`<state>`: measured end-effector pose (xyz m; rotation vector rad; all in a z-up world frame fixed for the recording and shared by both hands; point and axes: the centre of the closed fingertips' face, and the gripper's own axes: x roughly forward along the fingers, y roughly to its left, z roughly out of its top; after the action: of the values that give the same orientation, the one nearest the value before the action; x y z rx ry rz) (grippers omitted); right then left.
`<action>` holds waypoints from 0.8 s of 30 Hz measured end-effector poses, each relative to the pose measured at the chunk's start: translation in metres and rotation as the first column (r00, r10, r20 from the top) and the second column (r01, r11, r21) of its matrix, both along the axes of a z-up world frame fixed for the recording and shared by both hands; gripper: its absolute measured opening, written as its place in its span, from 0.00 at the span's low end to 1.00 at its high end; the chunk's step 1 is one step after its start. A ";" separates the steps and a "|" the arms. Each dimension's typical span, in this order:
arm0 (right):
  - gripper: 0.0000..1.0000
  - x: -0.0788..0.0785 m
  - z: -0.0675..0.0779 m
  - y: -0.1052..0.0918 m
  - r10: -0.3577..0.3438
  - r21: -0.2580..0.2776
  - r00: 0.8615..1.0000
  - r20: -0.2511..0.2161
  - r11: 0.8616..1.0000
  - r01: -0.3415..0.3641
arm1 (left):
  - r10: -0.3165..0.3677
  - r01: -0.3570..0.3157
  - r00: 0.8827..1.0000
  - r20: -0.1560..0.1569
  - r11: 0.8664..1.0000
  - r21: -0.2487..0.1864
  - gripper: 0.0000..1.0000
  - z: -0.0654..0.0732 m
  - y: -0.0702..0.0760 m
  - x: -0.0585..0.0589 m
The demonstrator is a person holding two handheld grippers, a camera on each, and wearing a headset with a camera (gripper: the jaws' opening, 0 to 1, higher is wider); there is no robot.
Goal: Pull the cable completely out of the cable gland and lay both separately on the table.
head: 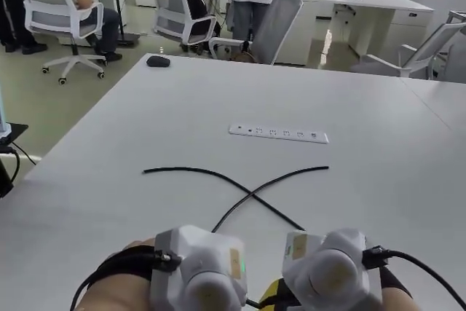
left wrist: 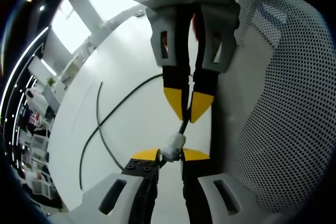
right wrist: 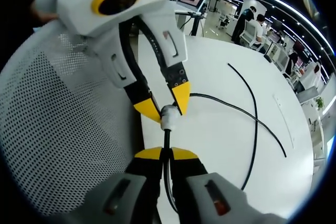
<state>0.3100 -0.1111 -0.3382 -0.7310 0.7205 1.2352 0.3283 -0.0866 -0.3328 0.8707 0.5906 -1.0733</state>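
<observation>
Cable point(left wrist: 184, 126) not yet out of cable gland point(left wrist: 173, 144). Left gripper view, lower centre: the white gland sits pinched between the yellow tips of the left gripper point(left wrist: 169, 155), jaws nearly together on it. Right gripper point(right wrist: 167, 153), lower centre of its own view: jaws closed down on the black cable just beside the gland, with a short bare stretch of cable between the two grips. Both pieces are held off the white table point(head: 218, 100) near its front edge, at the bottom of the head view, mostly tucked under the gripper bodies.

Judgement: early stage. Grips look set for the pull. The pull apart and both lay-downs are left.

Two black cable runs point(head: 182, 170) cross mid-frame in the head view, with a power strip point(head: 279, 133) beyond them. In the right gripper view, centre, one run passes behind a left jaw; I cannot tell whether it is the far part of the held cable. How much cable sits inside the gland is hidden. The gland's nut and thread are too small to make out. White perforated mesh point(left wrist: 283, 103) at the right of the left gripper view is unidentified.
</observation>
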 end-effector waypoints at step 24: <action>0.03 -0.001 -0.016 -0.022 0.013 -0.131 1.000 0.000 0.991 -0.013 | 0.019 -0.018 1.000 -0.021 0.998 0.055 0.15 -0.019 0.009 0.003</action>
<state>0.3093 -0.1327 -0.3539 -0.8453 0.8028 1.2074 0.3315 -0.0771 -0.3518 0.9011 0.6475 -1.0550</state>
